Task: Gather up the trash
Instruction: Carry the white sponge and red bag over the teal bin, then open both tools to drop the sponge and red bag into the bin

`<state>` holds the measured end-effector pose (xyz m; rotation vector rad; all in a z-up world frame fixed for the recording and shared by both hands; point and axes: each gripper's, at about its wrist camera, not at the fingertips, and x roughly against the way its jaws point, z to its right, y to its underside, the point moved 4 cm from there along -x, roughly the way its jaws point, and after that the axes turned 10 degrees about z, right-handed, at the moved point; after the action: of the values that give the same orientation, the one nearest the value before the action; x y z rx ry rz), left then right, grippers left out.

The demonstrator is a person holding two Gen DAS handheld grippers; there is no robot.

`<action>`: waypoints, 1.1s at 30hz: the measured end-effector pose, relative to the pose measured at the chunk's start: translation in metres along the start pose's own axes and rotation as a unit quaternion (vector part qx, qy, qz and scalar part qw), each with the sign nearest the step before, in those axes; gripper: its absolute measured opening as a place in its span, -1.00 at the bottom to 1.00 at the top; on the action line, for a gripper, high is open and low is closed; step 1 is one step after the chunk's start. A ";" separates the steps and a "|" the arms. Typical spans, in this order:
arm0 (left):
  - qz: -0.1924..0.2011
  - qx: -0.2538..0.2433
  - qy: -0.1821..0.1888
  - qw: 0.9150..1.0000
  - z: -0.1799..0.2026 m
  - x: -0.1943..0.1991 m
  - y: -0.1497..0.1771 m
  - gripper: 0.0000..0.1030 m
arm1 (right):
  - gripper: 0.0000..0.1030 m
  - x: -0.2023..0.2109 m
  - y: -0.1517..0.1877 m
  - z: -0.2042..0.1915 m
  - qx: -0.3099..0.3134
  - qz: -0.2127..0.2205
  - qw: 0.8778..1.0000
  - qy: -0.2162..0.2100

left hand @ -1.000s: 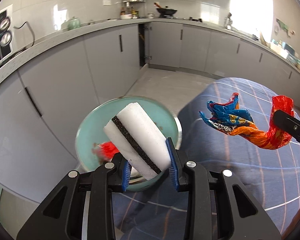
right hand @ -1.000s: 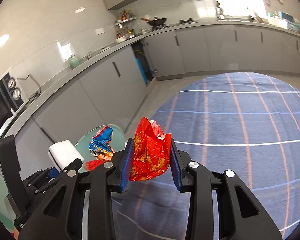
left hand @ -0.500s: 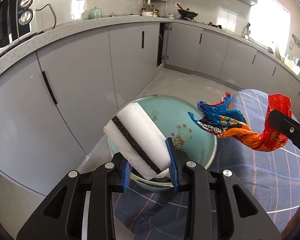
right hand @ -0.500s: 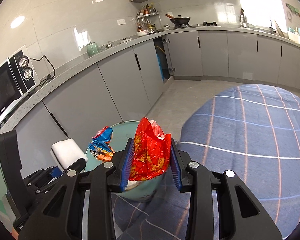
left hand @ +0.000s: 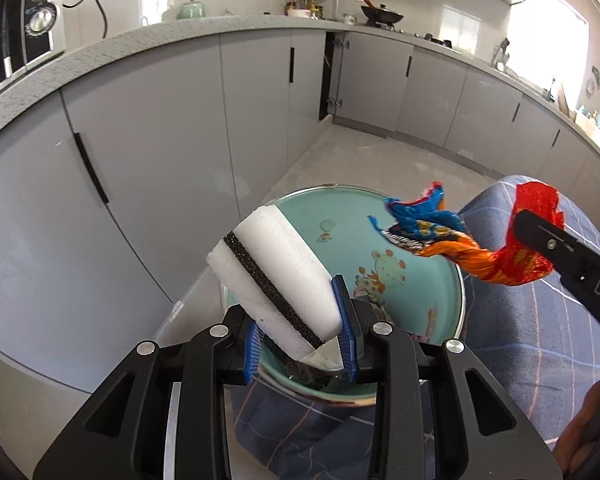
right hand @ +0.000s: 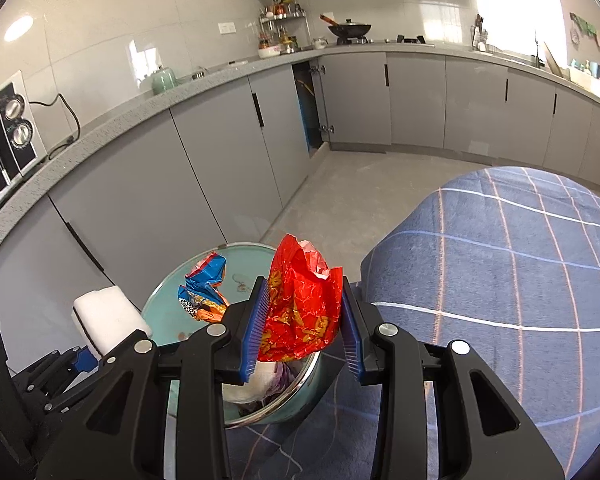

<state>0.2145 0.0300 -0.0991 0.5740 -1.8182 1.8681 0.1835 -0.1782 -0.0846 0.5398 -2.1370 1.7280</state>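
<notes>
Trash hung over the teal round metal bin (left hand: 380, 208): left gripper (left hand: 300, 340) clamped a white foam block with a black stripe (left hand: 276, 280), long axis tilted up-left; right gripper (right hand: 302, 326) pinched a crumpled red-orange foil wrapper (right hand: 300, 308), bin directly beneath both.

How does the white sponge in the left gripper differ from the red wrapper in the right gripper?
The sponge is a smooth white block with a black stripe; the wrapper is crumpled, red, orange and blue. The sponge keeps its shape; the wrapper is twisted. Both are clamped, by the left gripper and the right gripper, above the teal bin.
</notes>
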 end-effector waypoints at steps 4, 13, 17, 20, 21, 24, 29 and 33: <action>-0.014 -0.002 0.005 1.000 0.003 -0.018 0.001 -0.37 | -0.32 -0.020 0.002 -0.005 0.010 -0.016 1.000 -0.001; -0.042 -0.003 0.000 0.999 0.001 -0.049 0.006 -0.37 | -0.31 -0.062 0.010 -0.013 0.024 -0.053 0.998 -0.009; -0.053 -0.003 -0.008 0.999 -0.002 -0.058 0.011 -0.37 | -0.23 -0.078 0.017 -0.017 0.024 -0.076 0.996 -0.031; -0.059 -0.003 -0.014 0.998 -0.004 -0.062 0.014 -0.37 | -0.17 -0.088 0.023 -0.019 0.022 -0.099 0.994 -0.052; -0.060 -0.002 -0.015 0.998 -0.005 -0.063 0.015 -0.37 | -0.11 -0.092 0.024 -0.019 0.020 -0.106 0.992 -0.059; -0.065 -0.003 -0.018 0.998 -0.006 -0.065 0.016 -0.37 | 0.09 -0.090 0.024 -0.016 0.004 -0.105 0.992 -0.071; -0.064 -0.007 -0.020 0.998 -0.001 -0.065 0.018 -0.37 | 0.09 -0.075 0.014 -0.006 0.000 -0.080 0.995 -0.062; -0.065 -0.012 -0.021 0.998 0.004 -0.065 0.019 -0.37 | 0.09 -0.057 0.009 0.004 -0.010 -0.060 0.997 -0.045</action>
<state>0.2556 0.0233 -0.1530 0.7110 -1.7823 1.7590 0.2291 -0.1757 -0.1205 0.7377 -2.1311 1.6453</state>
